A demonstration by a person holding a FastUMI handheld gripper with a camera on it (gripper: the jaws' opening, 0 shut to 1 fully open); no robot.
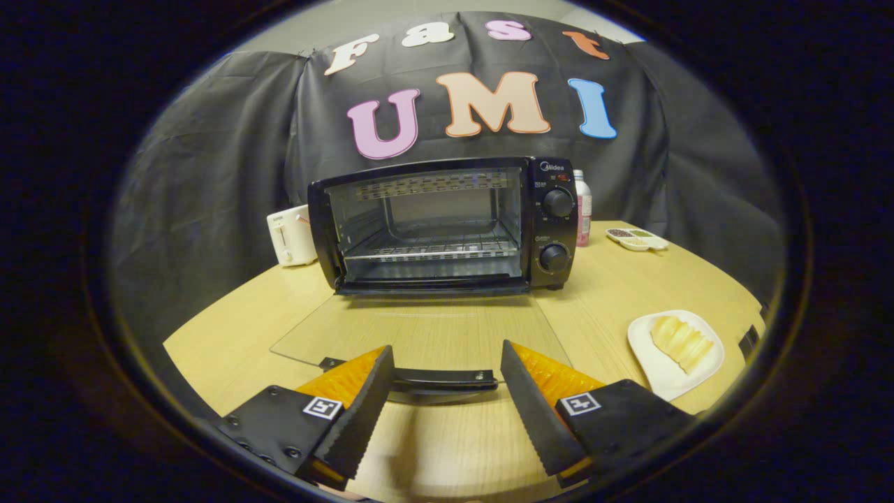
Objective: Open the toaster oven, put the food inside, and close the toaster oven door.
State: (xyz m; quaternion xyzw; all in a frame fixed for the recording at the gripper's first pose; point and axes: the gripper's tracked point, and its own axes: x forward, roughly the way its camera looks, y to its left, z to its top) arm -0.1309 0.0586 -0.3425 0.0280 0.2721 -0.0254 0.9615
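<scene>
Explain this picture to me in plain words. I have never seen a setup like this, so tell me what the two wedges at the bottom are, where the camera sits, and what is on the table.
The camera rides on a hand-held claw and looks forward along its two fingers; those are the wedges. A person carries it; there is no robot arm. The fingers stand apart and hold nothing.

Ahead on the wooden table sits a toaster oven. Its glass door is folded down flat, and the door handle lies between the fingers. The oven rack looks bare.

Beside the right finger is a white plate with pale sliced food. Farther back are a small divided dish, a bottle and a white toaster.
</scene>
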